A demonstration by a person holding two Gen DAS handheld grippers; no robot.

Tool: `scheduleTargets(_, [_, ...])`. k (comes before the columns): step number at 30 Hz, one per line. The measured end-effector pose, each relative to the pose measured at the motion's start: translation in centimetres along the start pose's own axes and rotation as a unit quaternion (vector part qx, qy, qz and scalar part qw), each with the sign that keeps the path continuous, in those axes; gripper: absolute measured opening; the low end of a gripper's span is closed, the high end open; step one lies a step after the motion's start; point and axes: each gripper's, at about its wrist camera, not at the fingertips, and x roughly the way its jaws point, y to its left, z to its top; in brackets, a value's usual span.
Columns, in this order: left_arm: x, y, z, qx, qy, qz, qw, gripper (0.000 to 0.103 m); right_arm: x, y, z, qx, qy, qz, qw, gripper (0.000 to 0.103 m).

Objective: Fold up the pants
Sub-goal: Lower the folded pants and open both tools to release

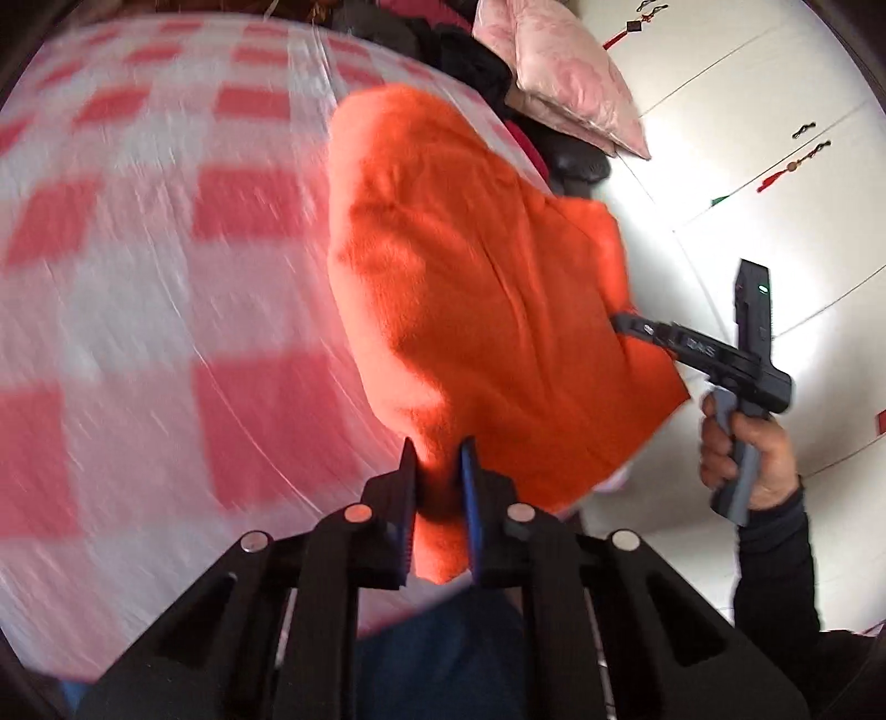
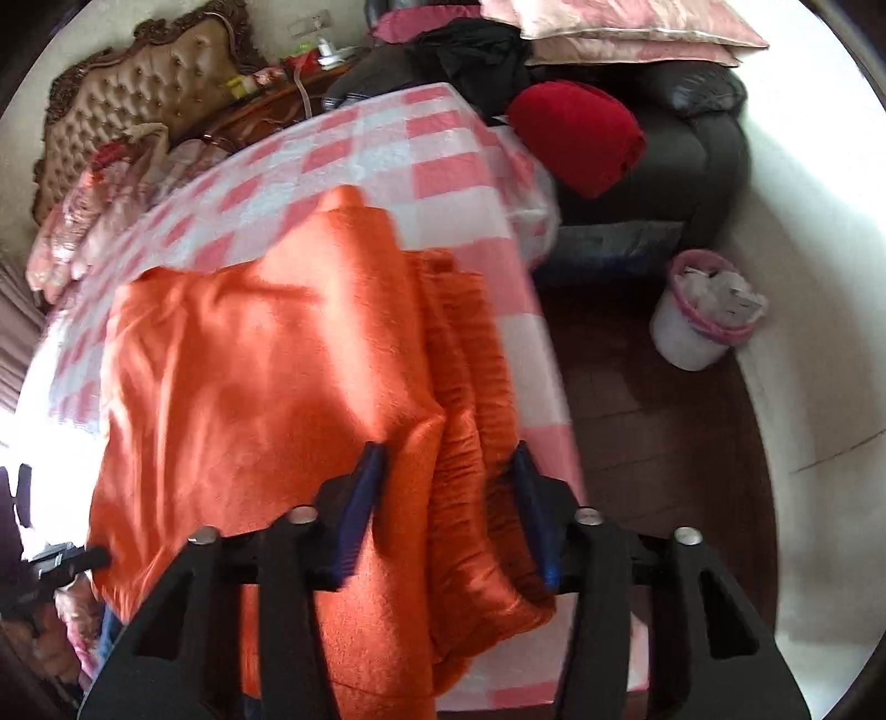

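Observation:
Orange fleece pants (image 1: 476, 288) lie partly folded on a bed with a red-and-white checked cover (image 1: 166, 277). My left gripper (image 1: 437, 476) is shut on the near corner of the pants, and orange cloth fills the narrow gap between its blue pads. In the right wrist view the pants (image 2: 266, 376) spread across the checked cover (image 2: 432, 149), with stacked folds along their right side. My right gripper (image 2: 446, 487) is open, its fingers wide apart astride those folds. A hand holds that right gripper (image 1: 617, 320) at the pants' right edge. The left gripper (image 2: 102, 556) shows at the pants' lower left edge.
The bed's right edge drops to a dark wooden floor (image 2: 653, 432). A white bin with a pink liner (image 2: 698, 321) stands there. A black leather seat (image 2: 686, 138) carries a red cushion (image 2: 576, 135), dark clothes and pink pillows (image 2: 620, 27). A tufted headboard (image 2: 138, 83) is far left, white cupboard doors (image 1: 775, 166) right.

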Motion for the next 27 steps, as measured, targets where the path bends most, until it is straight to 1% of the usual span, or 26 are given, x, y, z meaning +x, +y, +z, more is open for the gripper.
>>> scheduleTargets(1, [0.2,0.3,0.3,0.008,-0.002,0.013,0.9999,0.014,0.3,0.6,0.1,-0.002,-0.004,0.007,1.000,0.043])
scheduleTargets(2, [0.5,0.8,1.1,0.014,0.010,0.021,0.9996,0.015,0.6,1.2,0.2,-0.005,-0.012,0.006,1.000,0.043])
scheduleTargets(3, [0.8,1.4,1.7,0.010,0.025,0.019,0.9995,0.020,0.9,1.8,0.4,-0.007,-0.024,-0.004,1.000,0.044])
scheduleTargets(4, [0.6,1.5,1.8,0.005,0.027,0.017,0.9995,0.023,1.0,2.2,0.5,-0.007,-0.032,-0.024,0.999,0.044])
scheduleTargets(5, [0.2,1.3,1.8,0.015,0.028,0.014,0.9994,0.024,1.0,2.4,0.6,-0.009,-0.037,-0.046,0.998,0.047])
scheduleTargets(6, [-0.3,1.0,1.6,0.033,0.022,0.020,0.9990,0.028,0.7,2.6,0.5,-0.012,-0.041,-0.060,0.997,0.048])
scheduleTargets(7, [-1.1,0.4,1.6,0.057,0.004,0.044,0.9974,0.031,0.3,2.8,0.5,-0.013,-0.045,-0.080,0.996,0.049])
scheduleTargets(8, [-2.0,-0.3,2.0,0.089,-0.025,0.084,0.9921,0.037,-0.2,3.2,0.5,-0.015,-0.050,-0.110,0.993,0.054])
scheduleTargets(9, [-2.6,-0.9,2.4,0.114,-0.047,0.106,0.9866,0.037,-1.1,3.7,0.8,-0.018,-0.064,-0.143,0.987,0.056])
scheduleTargets(10, [-3.0,-1.8,3.6,0.136,-0.076,0.124,0.9800,0.036,-2.2,4.5,1.1,-0.020,-0.086,-0.162,0.983,0.057])
scheduleTargets(11, [-3.2,-2.2,4.5,0.148,-0.095,0.138,0.9747,0.036,-3.4,5.5,1.6,-0.016,-0.109,-0.162,0.981,0.060])
scheduleTargets(12, [-2.9,-3.1,5.7,0.166,-0.112,0.148,0.9686,0.030,-4.0,6.1,2.1,-0.009,-0.122,-0.148,0.981,0.060])
scheduleTargets(13, [-2.1,-4.2,7.3,0.194,-0.125,0.150,0.9612,0.027,-4.5,7.1,2.8,-0.003,-0.134,-0.118,0.984,0.060])
scheduleTargets(14, [-1.0,-4.8,8.6,0.208,-0.129,0.157,0.9567,0.023,-4.5,7.7,3.4,-0.001,-0.138,-0.094,0.986,0.061])
scheduleTargets(15, [0.2,-5.1,9.9,0.213,-0.124,0.167,0.9546,0.020,-3.6,8.9,4.5,-0.002,-0.132,-0.078,0.988,0.060])
scheduleTargets(17, [2.9,-5.0,12.5,0.216,-0.101,0.183,0.9537,0.015,-1.6,9.7,5.7,-0.008,-0.124,-0.089,0.988,0.060])
scheduleTargets(18, [4.1,-4.9,13.4,0.215,-0.092,0.195,0.9524,0.015,0.2,9.9,6.3,-0.013,-0.112,-0.108,0.988,0.060])
scheduleTargets(19, [5.3,-4.6,14.2,0.208,-0.078,0.199,0.9545,0.015,1.8,9.8,6.7,-0.019,-0.099,-0.128,0.987,0.060])
scheduleTargets(20, [6.6,-3.9,15.0,0.192,-0.061,0.204,0.9580,0.014,2.6,9.7,6.8,-0.023,-0.095,-0.136,0.986,0.060])
scheduleTargets(22, [7.9,-2.8,15.2,0.178,-0.047,0.214,0.9593,0.013,4.0,9.3,6.8,-0.045,-0.103,-0.140,0.984,0.061])
scheduleTargets(23, [8.4,-2.7,15.0,0.179,-0.043,0.218,0.9586,0.013,4.5,9.4,6.7,-0.060,-0.103,-0.144,0.982,0.062])
scheduleTargets(25, [8.6,-2.4,14.1,0.178,-0.056,0.230,0.9552,0.013,5.2,9.4,6.7,-0.088,-0.111,-0.152,0.978,0.066])
scheduleTargets(27, [8.6,-2.3,13.7,0.158,-0.069,0.236,0.9561,0.013,6.0,8.9,7.3,-0.094,-0.107,-0.143,0.979,0.066])
